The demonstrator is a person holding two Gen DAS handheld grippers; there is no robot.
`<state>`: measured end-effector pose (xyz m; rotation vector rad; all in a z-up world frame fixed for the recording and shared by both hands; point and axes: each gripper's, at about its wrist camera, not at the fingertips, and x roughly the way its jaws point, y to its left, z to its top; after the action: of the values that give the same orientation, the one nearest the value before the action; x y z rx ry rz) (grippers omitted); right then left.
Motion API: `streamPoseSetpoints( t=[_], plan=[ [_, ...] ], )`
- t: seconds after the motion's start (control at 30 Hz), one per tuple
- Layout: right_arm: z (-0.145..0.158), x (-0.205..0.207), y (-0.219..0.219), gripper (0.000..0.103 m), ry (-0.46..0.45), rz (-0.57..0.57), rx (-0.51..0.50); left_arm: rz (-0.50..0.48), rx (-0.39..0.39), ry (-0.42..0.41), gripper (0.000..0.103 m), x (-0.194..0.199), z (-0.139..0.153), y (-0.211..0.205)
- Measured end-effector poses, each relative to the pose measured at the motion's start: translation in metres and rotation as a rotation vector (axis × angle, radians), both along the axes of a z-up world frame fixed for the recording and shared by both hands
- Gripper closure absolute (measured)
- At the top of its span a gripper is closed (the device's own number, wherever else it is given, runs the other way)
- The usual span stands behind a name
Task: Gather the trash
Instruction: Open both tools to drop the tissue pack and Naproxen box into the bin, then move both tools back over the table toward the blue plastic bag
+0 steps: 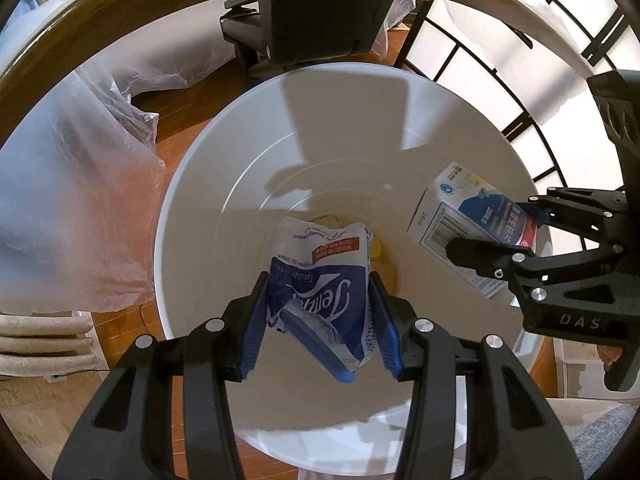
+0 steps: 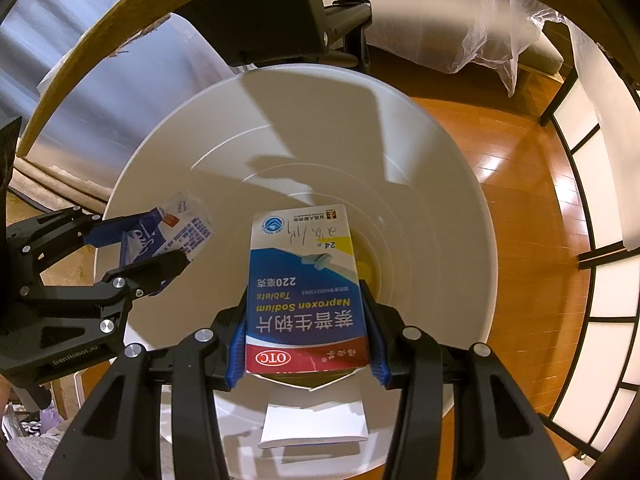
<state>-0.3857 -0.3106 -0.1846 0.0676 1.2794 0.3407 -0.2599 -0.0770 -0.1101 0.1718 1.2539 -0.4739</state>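
Observation:
My left gripper (image 1: pixel 318 280) is shut on a crumpled blue-and-white tissue pack (image 1: pixel 320 276) and holds it over the open white bin (image 1: pixel 192 168). My right gripper (image 2: pixel 304 292) is shut on a blue-and-white medicine box (image 2: pixel 304 292), also above the white bin (image 2: pixel 440 160). The medicine box (image 1: pixel 460 224) and right gripper (image 1: pixel 496 236) show at the right in the left wrist view. The tissue pack (image 2: pixel 176 228) and left gripper (image 2: pixel 160 240) show at the left in the right wrist view. Something yellow (image 1: pixel 376 246) lies at the bin's bottom.
The bin stands on a wooden floor (image 2: pixel 520 200) under a curved wooden table edge (image 1: pixel 120 12). Clear plastic sheeting (image 1: pixel 72 184) lies to the left. A black chair base (image 1: pixel 288 32) is behind the bin. A black-framed white screen (image 2: pixel 600 280) is on the right.

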Motion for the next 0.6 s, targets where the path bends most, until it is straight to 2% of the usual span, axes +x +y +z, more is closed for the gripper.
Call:
streamPoseSetpoints(
  t=[0.03, 0.07, 0.17, 0.4, 0.6],
  plan=[
    [0.0, 0.0, -0.001, 0.054, -0.004, -0.008, -0.003, 0.002, -0.007, 0.003, 0.048, 0.001, 0.001, 0.001],
    [0.001, 0.0, -0.002, 0.046, -0.004, -0.015, -0.001, 0.008, -0.013, 0.013, 0.039, 0.002, 0.001, 0.001],
    [0.007, -0.002, -0.007, 0.032, -0.021, -0.039, 0.012, 0.021, -0.027, 0.019, 0.038, 0.003, 0.003, 0.004],
    [0.024, -0.012, -0.025, 0.023, -0.054, -0.088, 0.021, 0.058, -0.034, 0.021, 0.032, 0.0, 0.012, 0.014],
    [0.061, -0.029, -0.045, 0.021, -0.132, -0.135, 0.039, 0.067, -0.048, -0.014, 0.032, -0.013, 0.04, 0.025]
  ],
)
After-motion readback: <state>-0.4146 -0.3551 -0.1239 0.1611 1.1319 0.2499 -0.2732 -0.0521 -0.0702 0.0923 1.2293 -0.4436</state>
